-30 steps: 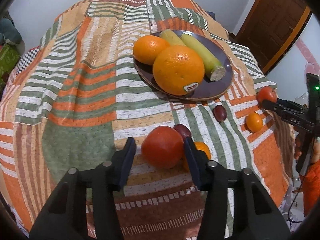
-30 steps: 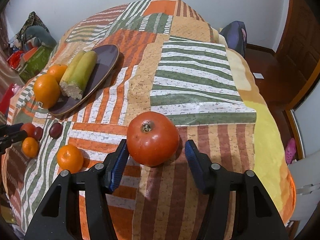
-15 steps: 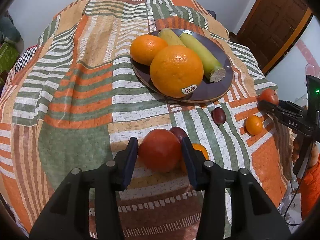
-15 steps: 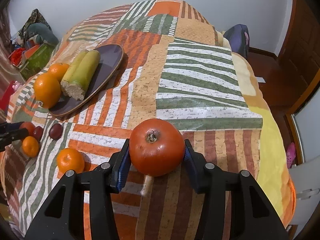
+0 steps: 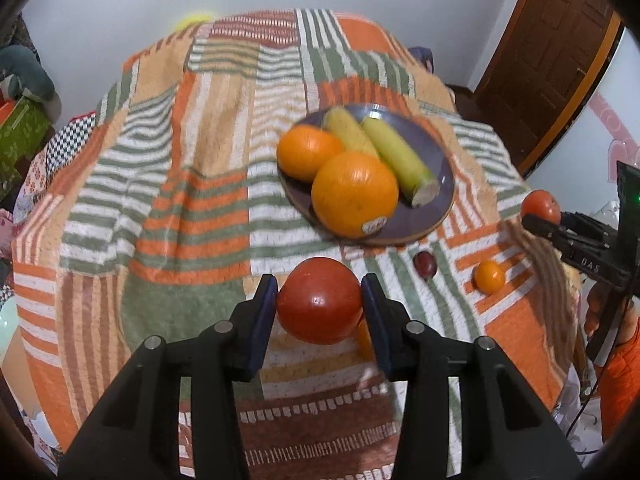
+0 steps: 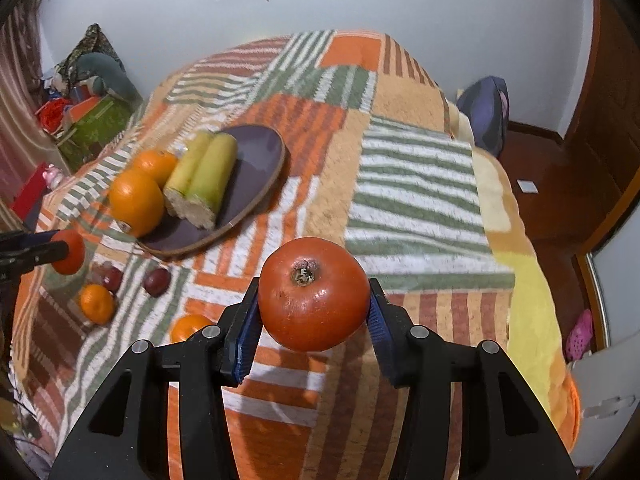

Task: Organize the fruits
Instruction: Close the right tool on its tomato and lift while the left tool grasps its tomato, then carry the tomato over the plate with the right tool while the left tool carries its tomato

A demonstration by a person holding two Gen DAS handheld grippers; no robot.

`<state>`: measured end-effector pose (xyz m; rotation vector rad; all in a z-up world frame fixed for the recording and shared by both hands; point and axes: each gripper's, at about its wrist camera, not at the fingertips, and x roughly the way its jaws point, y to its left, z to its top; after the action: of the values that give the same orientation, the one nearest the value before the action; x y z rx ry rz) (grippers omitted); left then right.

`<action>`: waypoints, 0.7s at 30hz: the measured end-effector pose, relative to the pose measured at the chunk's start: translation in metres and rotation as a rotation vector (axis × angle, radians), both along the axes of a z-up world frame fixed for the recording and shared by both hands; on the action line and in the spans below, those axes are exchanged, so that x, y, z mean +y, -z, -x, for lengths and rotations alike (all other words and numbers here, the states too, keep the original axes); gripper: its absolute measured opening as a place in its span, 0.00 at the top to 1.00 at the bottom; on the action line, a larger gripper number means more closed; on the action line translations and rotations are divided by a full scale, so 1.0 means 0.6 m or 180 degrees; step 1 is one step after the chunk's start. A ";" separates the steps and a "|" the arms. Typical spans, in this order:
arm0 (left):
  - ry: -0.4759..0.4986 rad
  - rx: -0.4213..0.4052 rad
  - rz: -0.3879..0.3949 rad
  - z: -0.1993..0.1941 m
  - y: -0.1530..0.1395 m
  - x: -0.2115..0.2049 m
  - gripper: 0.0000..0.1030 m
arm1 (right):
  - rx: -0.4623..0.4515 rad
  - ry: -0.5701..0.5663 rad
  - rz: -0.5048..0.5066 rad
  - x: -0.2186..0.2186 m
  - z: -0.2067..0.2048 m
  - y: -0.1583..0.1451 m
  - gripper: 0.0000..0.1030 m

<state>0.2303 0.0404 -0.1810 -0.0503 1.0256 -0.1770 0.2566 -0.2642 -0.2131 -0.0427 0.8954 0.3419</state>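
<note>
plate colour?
Dark purple plate with a thin tan rim, clearest in the right wrist view.

At the right edge of the left wrist view, the white letters "DAS" stand on the black body of the other handheld gripper [image 5: 592,258]. Lower centre on the dark purple plate, the large round orange [image 5: 354,194] carries a small white sticker whose print is too blurred to read.
</note>
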 end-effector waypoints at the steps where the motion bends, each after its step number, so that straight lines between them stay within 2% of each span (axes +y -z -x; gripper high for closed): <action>1: 0.0007 -0.0026 0.0003 -0.002 -0.006 -0.002 0.58 | -0.0026 -0.0021 -0.0006 0.004 -0.001 -0.005 0.56; 10: 0.0105 -0.0266 0.0027 -0.039 -0.056 -0.033 0.58 | -0.0259 -0.0154 -0.0051 0.040 -0.026 -0.046 0.56; 21: 0.0218 -0.0403 0.0054 -0.106 -0.078 -0.072 0.58 | -0.0386 -0.0303 -0.0075 0.097 -0.089 -0.059 0.56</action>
<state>0.2940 -0.0028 -0.1344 -0.0191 0.9002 -0.2482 0.3100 -0.2063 -0.1779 -0.0837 0.7707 0.4341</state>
